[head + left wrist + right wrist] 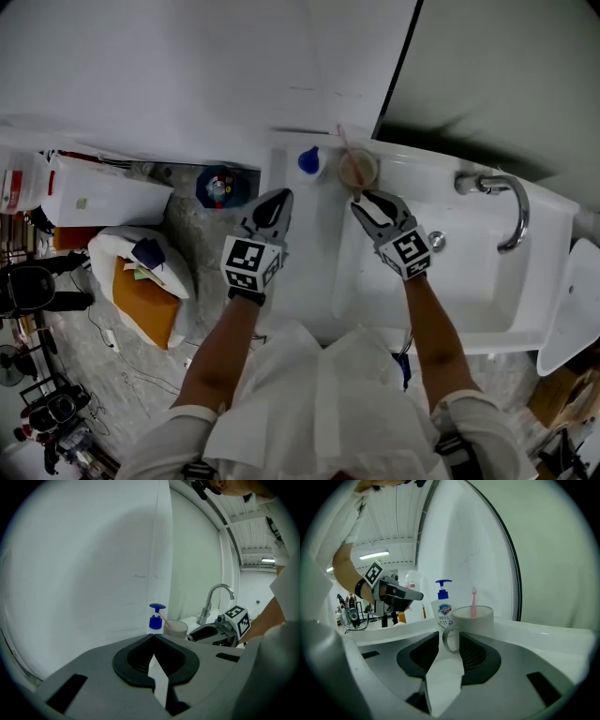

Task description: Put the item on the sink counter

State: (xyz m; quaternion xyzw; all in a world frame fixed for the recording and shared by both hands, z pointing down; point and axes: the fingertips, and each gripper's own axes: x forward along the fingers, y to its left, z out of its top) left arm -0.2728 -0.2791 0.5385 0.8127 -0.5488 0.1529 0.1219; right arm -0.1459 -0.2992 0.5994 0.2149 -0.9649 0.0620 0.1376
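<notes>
Right gripper gapes around the mug handle, seemingly clear; withdrawing askew could topple it. Left gripper closed, empty.

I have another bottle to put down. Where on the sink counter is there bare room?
Bare: the counter left of the basin, in front of the soap; also the rim between mug and tap. Crowded: the back corner with soap and mug.

We see a white mug, a pink toothbrush, a white soap bottle with a blue pump, and a white sink counter.
</notes>
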